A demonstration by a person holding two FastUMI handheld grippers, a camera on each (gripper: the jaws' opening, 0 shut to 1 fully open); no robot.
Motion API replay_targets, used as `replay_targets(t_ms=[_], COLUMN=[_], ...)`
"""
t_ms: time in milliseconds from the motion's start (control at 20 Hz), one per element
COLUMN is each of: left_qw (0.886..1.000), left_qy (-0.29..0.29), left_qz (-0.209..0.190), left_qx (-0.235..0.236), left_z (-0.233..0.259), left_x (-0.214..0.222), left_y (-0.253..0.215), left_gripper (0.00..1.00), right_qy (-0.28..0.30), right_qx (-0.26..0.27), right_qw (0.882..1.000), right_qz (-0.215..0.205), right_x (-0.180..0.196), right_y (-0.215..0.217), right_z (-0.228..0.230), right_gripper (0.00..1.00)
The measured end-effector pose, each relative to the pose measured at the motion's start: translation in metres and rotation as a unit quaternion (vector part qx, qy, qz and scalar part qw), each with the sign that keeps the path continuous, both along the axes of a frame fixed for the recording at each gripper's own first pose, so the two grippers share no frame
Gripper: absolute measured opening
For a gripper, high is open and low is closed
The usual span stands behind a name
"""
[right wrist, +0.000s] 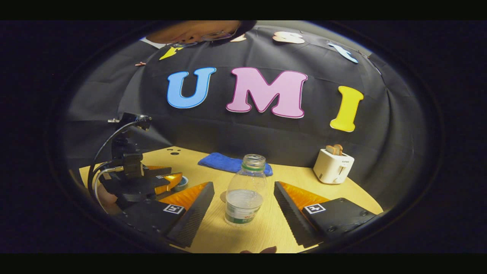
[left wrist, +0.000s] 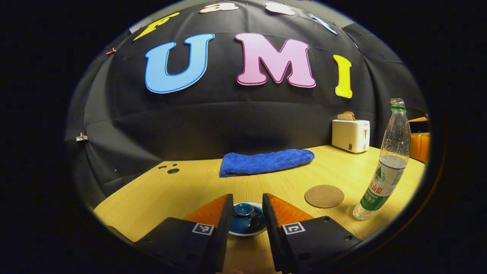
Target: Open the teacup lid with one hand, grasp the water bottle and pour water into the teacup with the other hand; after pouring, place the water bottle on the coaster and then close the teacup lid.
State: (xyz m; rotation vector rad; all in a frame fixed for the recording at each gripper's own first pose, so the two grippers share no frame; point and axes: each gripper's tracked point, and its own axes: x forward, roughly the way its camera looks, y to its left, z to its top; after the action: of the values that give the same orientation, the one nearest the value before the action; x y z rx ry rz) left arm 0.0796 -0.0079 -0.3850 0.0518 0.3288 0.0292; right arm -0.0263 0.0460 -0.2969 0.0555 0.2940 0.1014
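Note:
A teacup with a dark blue lid (left wrist: pixel 245 220) sits on the wooden table (left wrist: pixel 182 190). My left gripper (left wrist: pixel 247 207) hangs open over it, one finger on each side of the lid's knob and neither touching it. A round brown coaster (left wrist: pixel 324 196) lies to the cup's right. Beyond it stands an uncapped clear water bottle (left wrist: pixel 384 167), partly full. In the right gripper view the bottle (right wrist: pixel 245 190) stands upright between the spread fingers of my open right gripper (right wrist: pixel 243 196), with a gap on both sides. The left gripper (right wrist: pixel 152 182) shows at the left, over the cup's rim (right wrist: pixel 182 185).
A folded blue towel (left wrist: pixel 266 161) lies at the back of the table near the cloth wall. A white toaster (left wrist: pixel 350 135) with toast in it stands at the back right. A sliver of the coaster (right wrist: pixel 222 196) peeks out behind the bottle.

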Motion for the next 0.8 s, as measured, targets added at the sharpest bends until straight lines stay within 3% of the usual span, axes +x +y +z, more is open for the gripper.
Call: replay_targets(t_ms=[50,150,550,800], left_qw=[1.000,1.000,1.000,0.999], left_qy=[0.002,0.005,0.001,-0.032], left_qz=[0.001,0.003,0.003,0.006], left_qx=[-0.002,0.003,0.006,-0.002], left_z=[-0.002,-0.007,-0.002,0.043], left_x=[0.001,0.003,0.005,-0.001], left_y=[0.001,0.001,0.003,0.010], left_gripper=[0.51,0.52,0.29,0.33], right_qy=[0.003,0.011,0.030,0.058], right_qx=[0.005,0.013,0.023,0.039], right_qw=[1.000,1.000,0.999,0.997], right_qz=[-0.002,-0.007,-0.021,-0.025], right_x=[0.000,-0.001,-0.001,-0.003], right_y=[0.001,0.002,0.002,0.010], right_z=[-0.004,-0.012,-0.037,-0.072], right_gripper=[0.98,0.98,0.98,0.98])
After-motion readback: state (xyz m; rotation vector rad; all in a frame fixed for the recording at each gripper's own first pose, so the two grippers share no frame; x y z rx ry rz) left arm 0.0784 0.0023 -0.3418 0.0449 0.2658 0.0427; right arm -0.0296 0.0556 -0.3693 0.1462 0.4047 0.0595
